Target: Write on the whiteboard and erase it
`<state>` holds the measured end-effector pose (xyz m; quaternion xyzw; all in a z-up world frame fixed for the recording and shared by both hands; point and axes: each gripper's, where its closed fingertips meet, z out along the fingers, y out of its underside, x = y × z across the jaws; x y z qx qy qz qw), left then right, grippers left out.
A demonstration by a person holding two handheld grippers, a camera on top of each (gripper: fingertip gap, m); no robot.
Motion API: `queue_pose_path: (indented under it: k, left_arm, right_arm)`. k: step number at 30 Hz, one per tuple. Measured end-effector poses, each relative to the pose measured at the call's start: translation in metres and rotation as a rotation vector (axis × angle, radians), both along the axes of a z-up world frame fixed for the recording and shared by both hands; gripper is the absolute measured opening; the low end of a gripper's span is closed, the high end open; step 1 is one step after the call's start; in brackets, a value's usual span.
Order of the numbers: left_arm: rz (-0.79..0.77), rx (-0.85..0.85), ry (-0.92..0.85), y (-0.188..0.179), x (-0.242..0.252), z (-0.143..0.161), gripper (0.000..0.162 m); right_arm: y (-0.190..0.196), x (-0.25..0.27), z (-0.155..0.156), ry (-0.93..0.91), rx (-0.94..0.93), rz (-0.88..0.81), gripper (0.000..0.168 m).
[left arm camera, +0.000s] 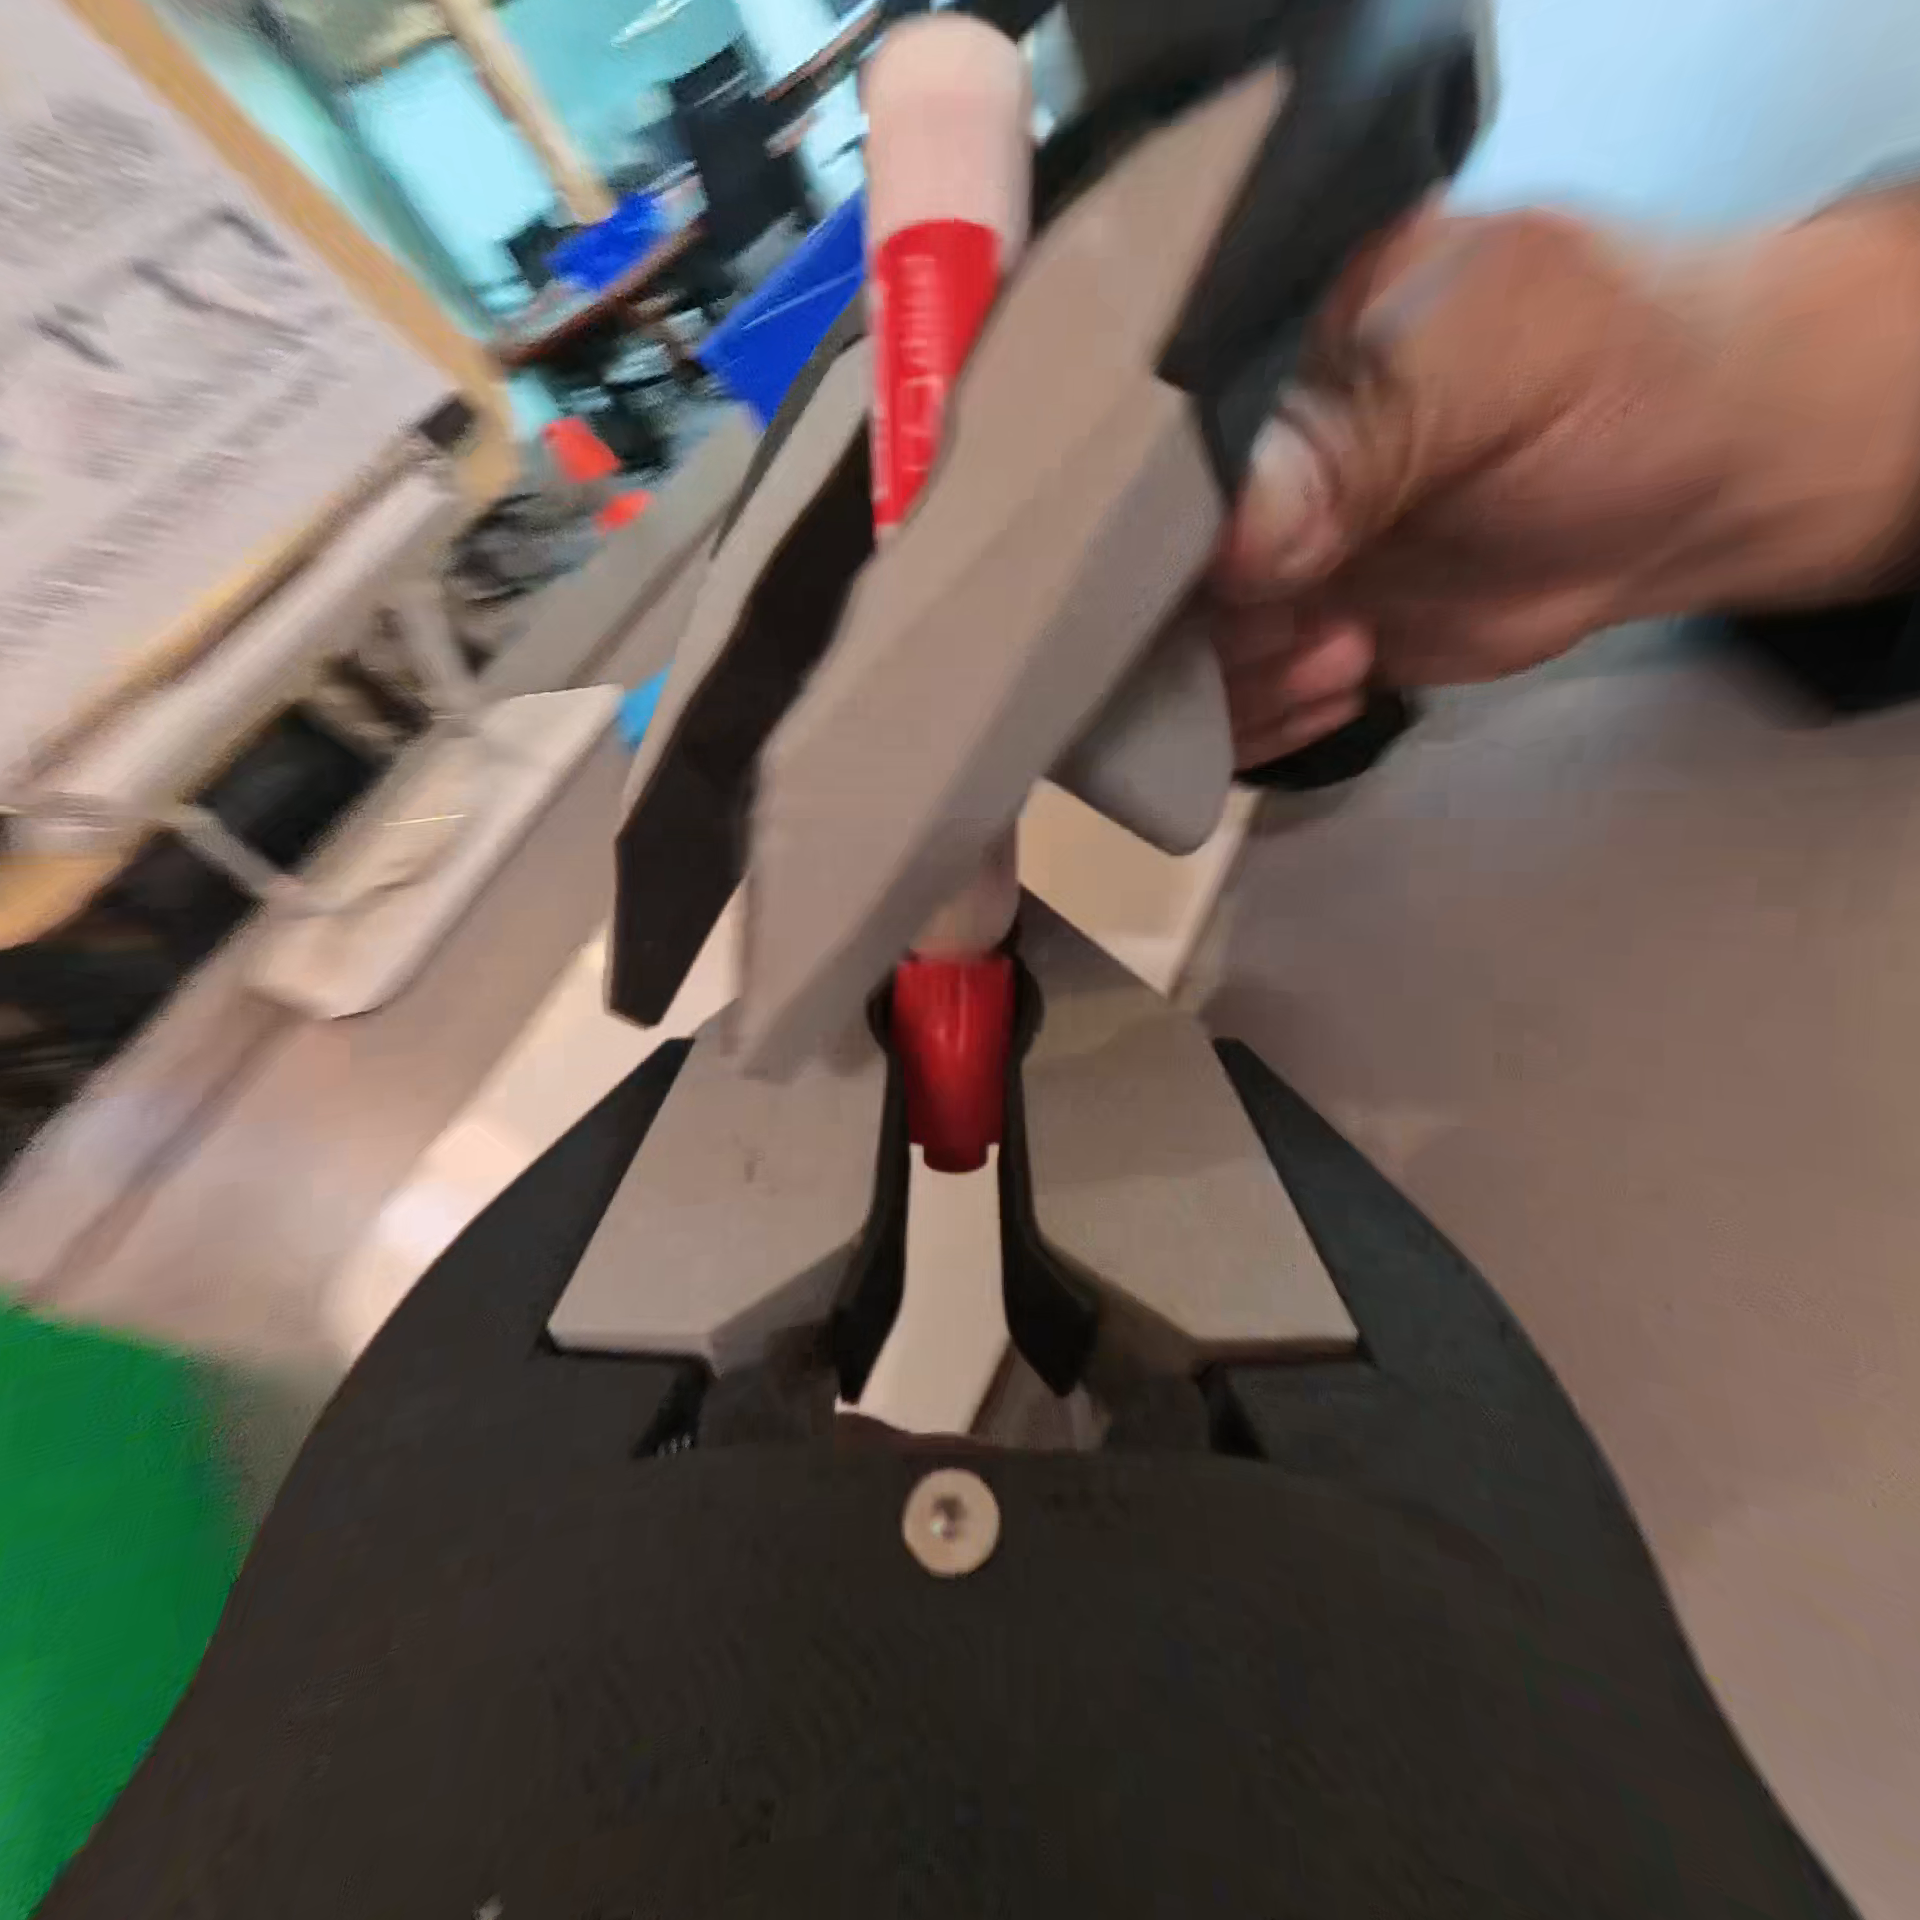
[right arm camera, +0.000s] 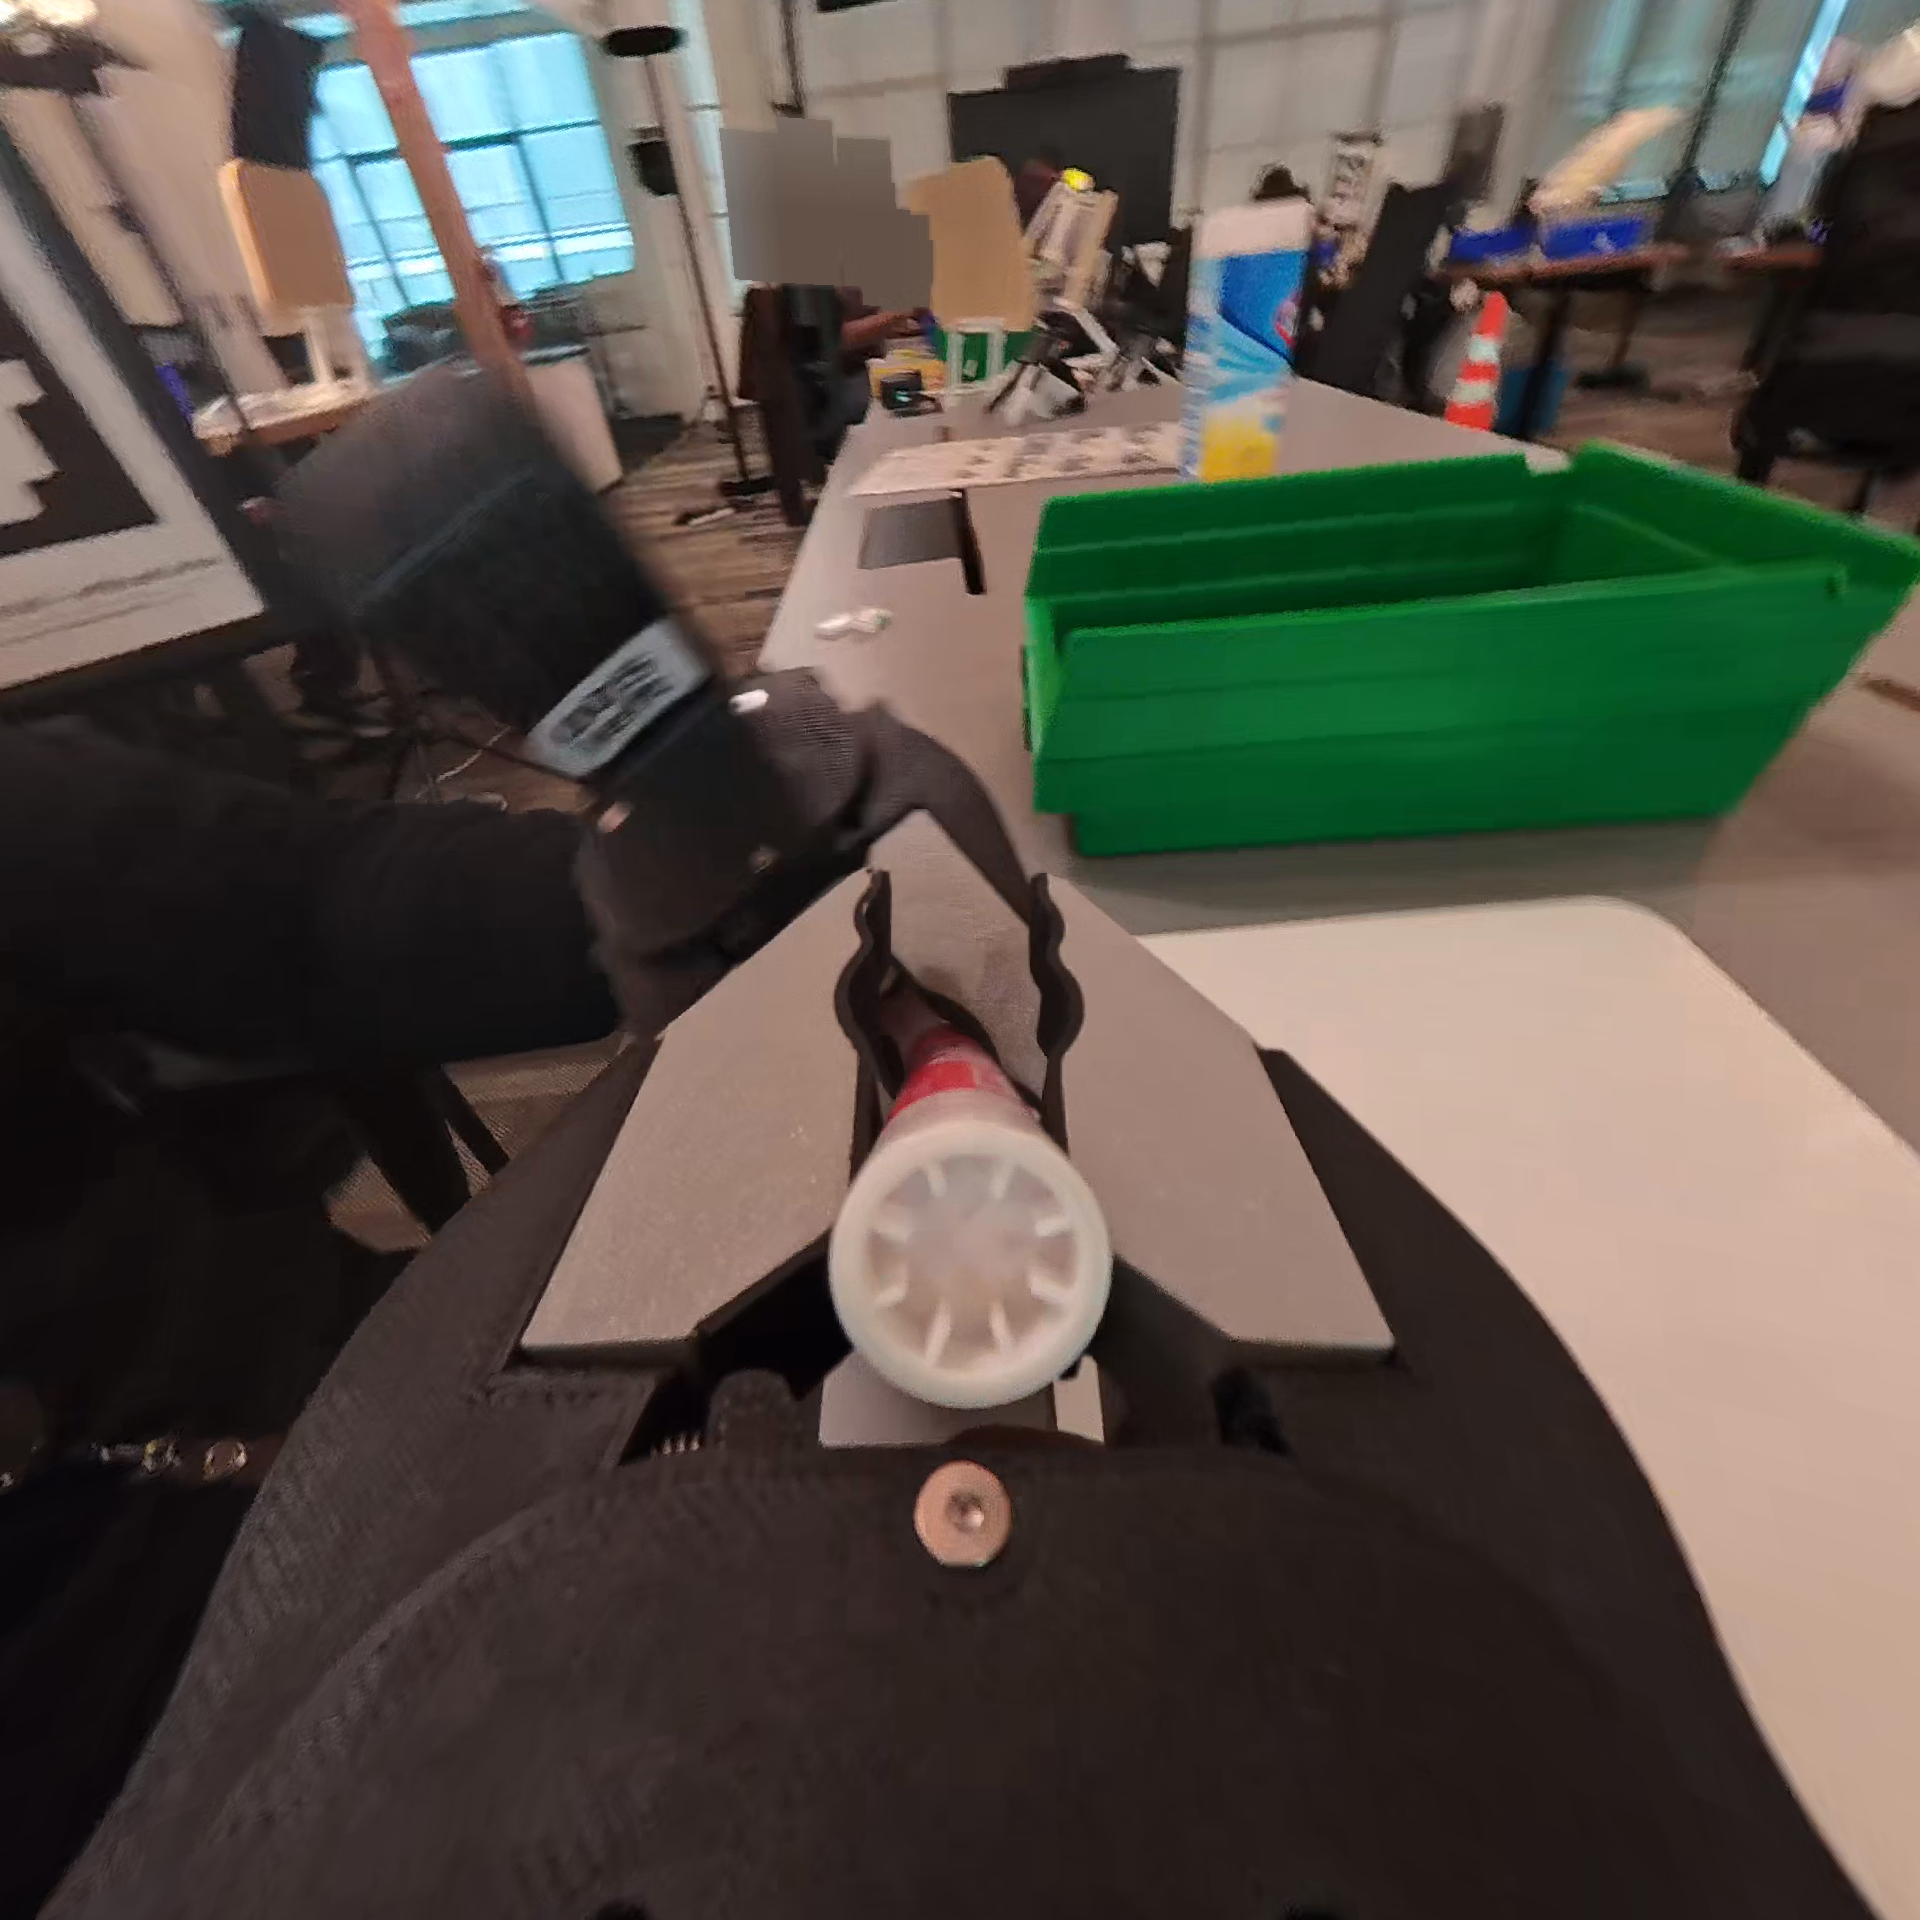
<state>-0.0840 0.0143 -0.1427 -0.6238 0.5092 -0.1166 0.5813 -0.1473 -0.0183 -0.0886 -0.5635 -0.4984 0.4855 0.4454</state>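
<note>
Already pinched: light, stiff marker [right arm camera: 968,1236] in right gripper [right arm camera: 961,997]; slick red cap [left arm camera: 951,1060] in left gripper [left arm camera: 951,1101].

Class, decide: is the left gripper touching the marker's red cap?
Touching. The left wrist view shows the left gripper with its black fingertips closed against both sides of the red cap, no gap, while the right gripper holds the marker barrel.

Print on the marker [left arm camera: 928,343] and spray bottle [right arm camera: 1245,343] is too blurred to read
</note>
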Motion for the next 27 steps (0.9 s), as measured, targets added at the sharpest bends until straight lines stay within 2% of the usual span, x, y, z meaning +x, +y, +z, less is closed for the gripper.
queue_pose_path:
  k: [2,4,6,9,11,14,17,22,25,27]
  left_arm:
    - [0.141,0.157,0.118,0.015,-0.008,-0.002,0.009]
    - [0.216,0.201,0.141,0.023,-0.014,0.003,0.009]
    - [0.294,0.320,0.198,0.028,-0.020,0.012,0.009]
    - [0.334,0.430,0.247,0.028,-0.021,0.018,0.009]
    - [0.331,0.448,0.240,0.027,-0.020,0.020,0.010]
    - [0.221,0.281,0.101,0.017,-0.010,0.017,0.009]
    - [-0.015,-0.049,-0.078,-0.008,0.005,0.007,0.010]
    - [-0.350,-0.393,-0.187,-0.055,0.015,0.008,0.009]
    - [-0.368,-0.390,-0.165,-0.059,0.012,0.005,0.009]
    - [-0.309,-0.353,-0.163,-0.048,0.009,0.005,0.009]
  right_arm:
    - [0.012,0.001,-0.006,0.000,-0.102,-0.041,0.025]
    - [0.018,0.002,-0.005,0.027,-0.174,-0.057,0.025]
    - [0.021,0.002,-0.001,0.072,-0.248,-0.043,0.025]
    - [0.019,0.005,0.002,0.131,-0.365,0.013,0.025]
    - [0.018,0.006,0.004,0.131,-0.336,0.013,0.025]
    - [0.012,0.006,0.008,0.111,-0.235,0.012,0.025]
    - [-0.003,0.004,0.008,0.058,-0.068,0.043,0.025]
    - [-0.034,0.001,0.013,0.043,0.071,0.187,0.024]
    - [-0.039,-0.001,0.008,0.012,0.098,0.202,0.025]
    - [-0.031,-0.001,0.007,0.006,0.084,0.158,0.025]
